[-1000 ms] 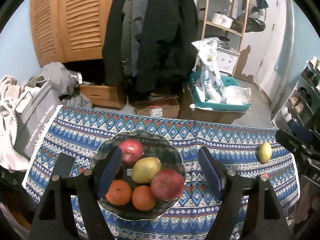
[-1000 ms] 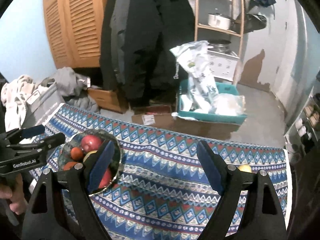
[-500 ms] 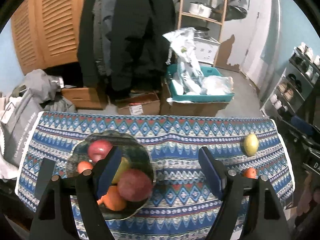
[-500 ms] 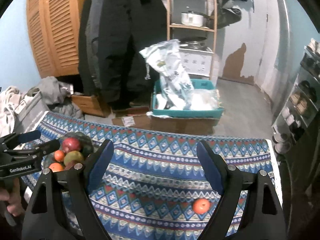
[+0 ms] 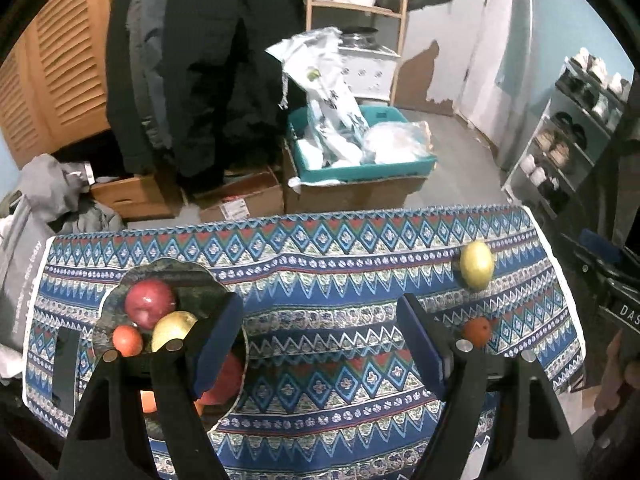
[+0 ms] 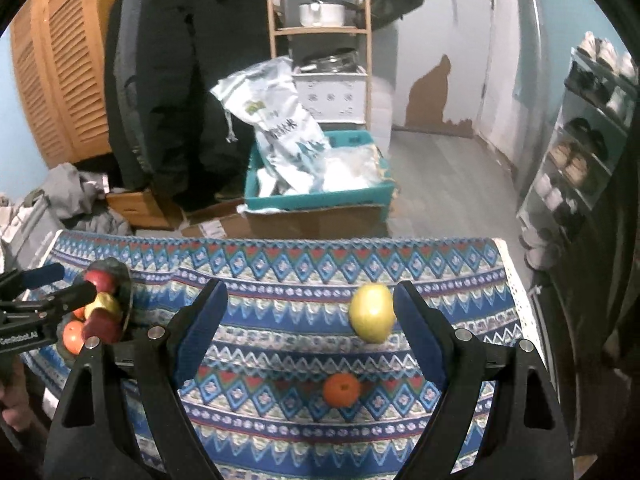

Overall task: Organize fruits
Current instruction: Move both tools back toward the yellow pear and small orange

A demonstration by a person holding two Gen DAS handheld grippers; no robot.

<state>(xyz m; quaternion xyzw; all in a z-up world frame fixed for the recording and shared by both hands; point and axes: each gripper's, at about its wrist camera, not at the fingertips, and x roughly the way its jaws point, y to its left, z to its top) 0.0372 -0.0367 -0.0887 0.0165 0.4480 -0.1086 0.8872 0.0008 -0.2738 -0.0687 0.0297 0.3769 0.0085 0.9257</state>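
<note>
A dark scalloped bowl (image 5: 188, 276) of fruit is seen on the patterned tablecloth (image 5: 320, 264), near its left end, and every place here is given from that bowl. Inside it lie a red apple (image 5: 150, 302), a yellow-green fruit (image 5: 174, 326), a small orange (image 5: 127, 340) and, nearer the camera, a second red fruit (image 5: 224, 376) partly hidden behind the left gripper's (image 5: 320, 344) left finger (image 5: 218, 340). Well to the right of the bowl, near the cloth's right end, a yellow-green fruit (image 6: 372, 312) and an orange (image 6: 341, 389) are left loose on the cloth, apart from each other, the orange on the nearer side. The right gripper (image 6: 308, 332) is held above that pair with its jaws spread wide and nothing gripped; the loose yellow-green fruit is seen just beside its right finger (image 6: 420, 340). The left gripper is likewise spread wide and empty, over bare cloth just right of the bowl. Between the bowl and the loose fruit the cloth lies clear. Beyond the bowl, past the cloth's far edge, cardboard boxes (image 5: 240, 200), a teal crate (image 5: 360, 168) stuffed with plastic bags and dark hanging coats (image 5: 208, 60) are crowded on the floor. Left of the bowl, grey clothing (image 5: 52, 192) is heaped by the cloth's edge; far to the right, a shoe rack (image 6: 580, 148) is seen past open grey floor.
</note>
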